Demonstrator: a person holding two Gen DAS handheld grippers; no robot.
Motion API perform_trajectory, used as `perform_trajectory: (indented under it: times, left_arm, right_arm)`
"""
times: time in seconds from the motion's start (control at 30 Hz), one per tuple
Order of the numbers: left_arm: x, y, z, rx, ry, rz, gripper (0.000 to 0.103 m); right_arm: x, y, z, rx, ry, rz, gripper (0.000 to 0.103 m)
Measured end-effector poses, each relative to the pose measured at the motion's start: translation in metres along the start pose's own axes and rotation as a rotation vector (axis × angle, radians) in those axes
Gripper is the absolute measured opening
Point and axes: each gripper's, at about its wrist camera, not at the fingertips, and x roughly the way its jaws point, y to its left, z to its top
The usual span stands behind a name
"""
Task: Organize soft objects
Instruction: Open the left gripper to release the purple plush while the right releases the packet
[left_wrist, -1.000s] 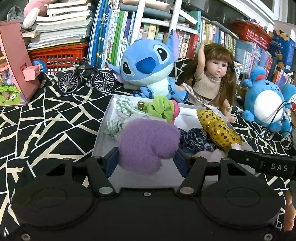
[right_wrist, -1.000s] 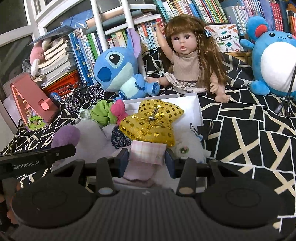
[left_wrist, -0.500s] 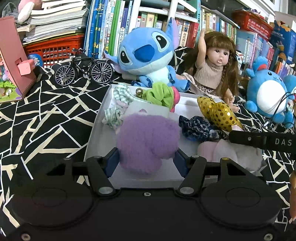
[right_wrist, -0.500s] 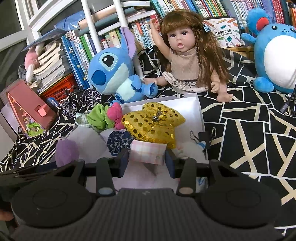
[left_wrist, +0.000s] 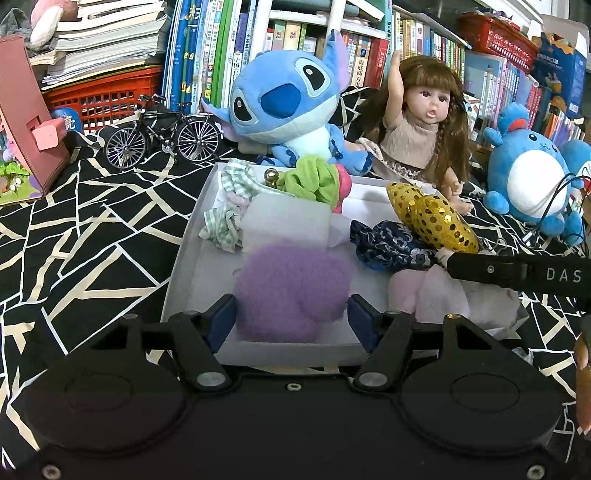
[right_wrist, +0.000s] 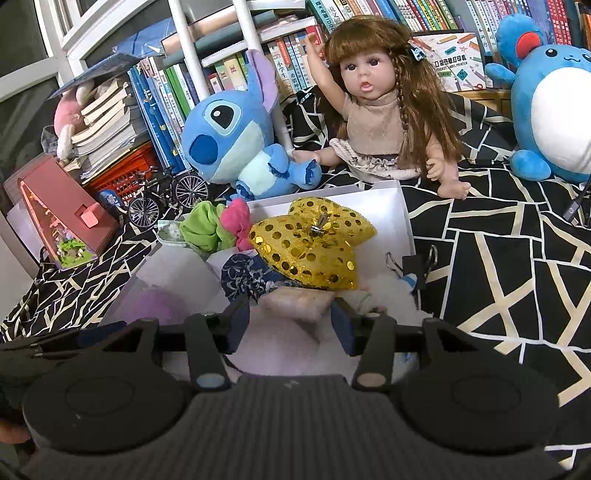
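Left wrist view, catalogued left to right.

1. Black cloth with cream crackle lines (left_wrist: 92, 236): covering the surface from 7 to 10 o'clock; this is offering the widest open room for moving.
2. Small metal model bicycle (left_wrist: 162, 133): standing at 10 o'clock, well apart from the tray.
3. Shallow white cardboard tray (left_wrist: 184, 258): sitting at centre, its left wall running from 8 toward 11 o'clock; apparently serving as the collecting place for soft things.
4. Fluffy lilac plush ball (left_wrist: 291, 288): lying inside the tray near its front wall, between the blue pads of the left gripper (left_wrist: 291, 317). The jaws are opening; the pads are looking just clear of the fluff, so the ball is judged as being released.
5. Lime-green fabric scrunchie (left_wrist: 314, 181): lying at the tray's far wall, 12 o'clock.
6. Gold sequinned padded bow (left_wrist: 432, 218): resting at 2 o'clock in the tray.

Right wrist view.

7. Pale pink checked fabric pouch (right_wrist: 295, 306): lying in the tray's near end between the fingers of the right gripper (right_wrist: 291, 325), whose jaws are opening and showing a gap each side; judged let go.
8. Black binder clip (right_wrist: 417, 266): sitting on the tray's right wall, 3 o'clock, crowding that edge.
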Motion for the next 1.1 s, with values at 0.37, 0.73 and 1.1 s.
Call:
perform_trajectory:
  times: [0.37, 0.73, 1.1]
  left_arm:
    - [-0.009, -0.005, 0.0, 0.021, -0.017, -0.004, 0.077]
    - [-0.021, -0.012, -0.001, 0.04, -0.033, -0.022, 0.079]
    - [-0.043, -0.021, -0.011, 0.072, -0.043, -0.074, 0.08]
  right_arm:
    - [-0.009, 0.003, -0.004, -0.014, -0.012, 0.006, 0.07]
    - [-0.021, 0.007, -0.01, -0.049, -0.039, 0.001, 0.075]
    - [-0.043, 0.012, -0.023, -0.111, -0.09, -0.014, 0.08]
